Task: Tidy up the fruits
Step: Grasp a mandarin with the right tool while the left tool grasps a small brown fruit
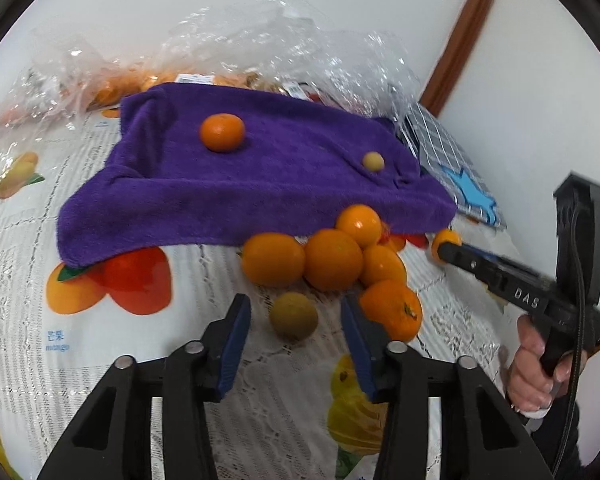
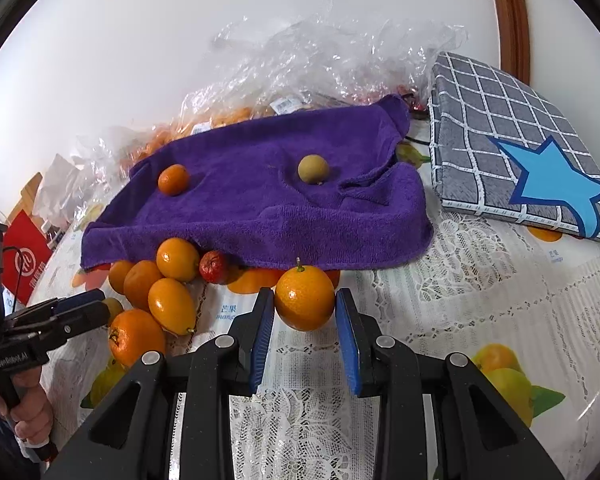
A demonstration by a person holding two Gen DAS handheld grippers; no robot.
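Right gripper (image 2: 304, 316) sits low centre in its own view, jaws spread either side of a stemmed orange (image 2: 305, 298). The blue pads (image 2: 262, 332) look right up against the skin, but I can't tell whether they actually bear on it, so call it bracketed, not pinched. The orange rests on the table (image 2: 480, 300) just in front of the purple towel (image 2: 260, 208).

Over in the left wrist view, the left gripper (image 1: 296, 320) has its jaws spread wide with a small greenish-brown fruit (image 1: 294, 316) lying between them, clear of both pads.

Now the risks. Round, glossy fruit: close off-centre and the orange could squirt forward under the towel's edge. The green fruit may roll the same way, and it lies just beside the pile of oranges (image 1: 332, 260), so a nudge from the right-hand jaw could set the whole cluster rolling across the lace cloth.

On the towel, a mandarin (image 2: 173, 179) at left and another green fruit (image 2: 313, 169) at centre sit in soft dimples. Drag the towel's front hem with a finger and both could shift.

And the two grippers work near each other, so a clash looks possible.
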